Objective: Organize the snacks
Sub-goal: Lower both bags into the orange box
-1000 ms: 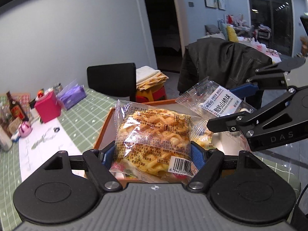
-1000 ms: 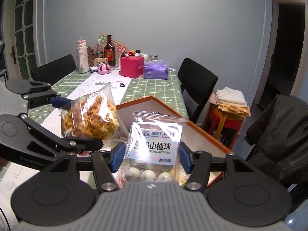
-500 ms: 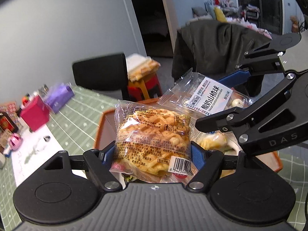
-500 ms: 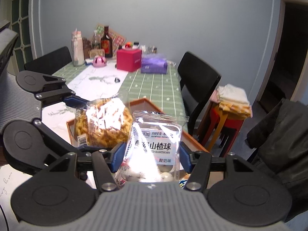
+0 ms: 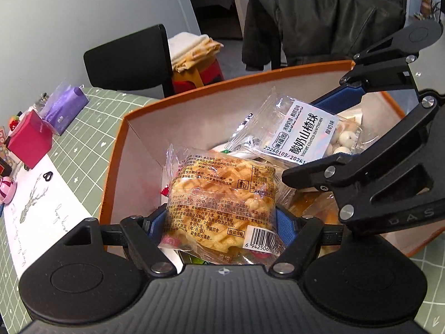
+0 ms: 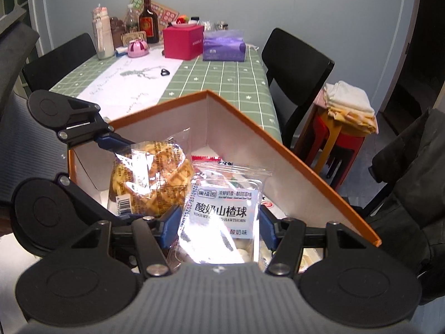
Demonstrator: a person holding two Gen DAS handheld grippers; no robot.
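My left gripper [image 5: 221, 220] is shut on a clear-wrapped waffle pack [image 5: 222, 194], its blue pads pressing both sides. My right gripper [image 6: 218, 220] is shut on a bag of yogurt-coated hawthorn balls [image 6: 222, 211]. Both packs hang over the inside of an orange-edged box [image 5: 116, 150] with pale inner walls. In the right wrist view the waffle pack [image 6: 151, 178] and left gripper [image 6: 116, 164] sit to the left of my bag, inside the box [image 6: 250, 125]. Other wrapped snacks lie at the box bottom, mostly hidden.
The box stands on a green checked tablecloth [image 6: 222, 75]. At the far end are a red box [image 6: 182, 41], a purple tissue pack [image 6: 224, 46], bottles [image 6: 148, 21] and a pink object [image 6: 137, 48]. Black chairs [image 6: 294, 66], a red stool with folded cloths [image 6: 347, 108] and a dark jacket [image 5: 319, 14] surround the table.
Both grippers have come down and forward with their packs, from above the box rim to inside it. The cameras tilted downward. Neither grip has altered.
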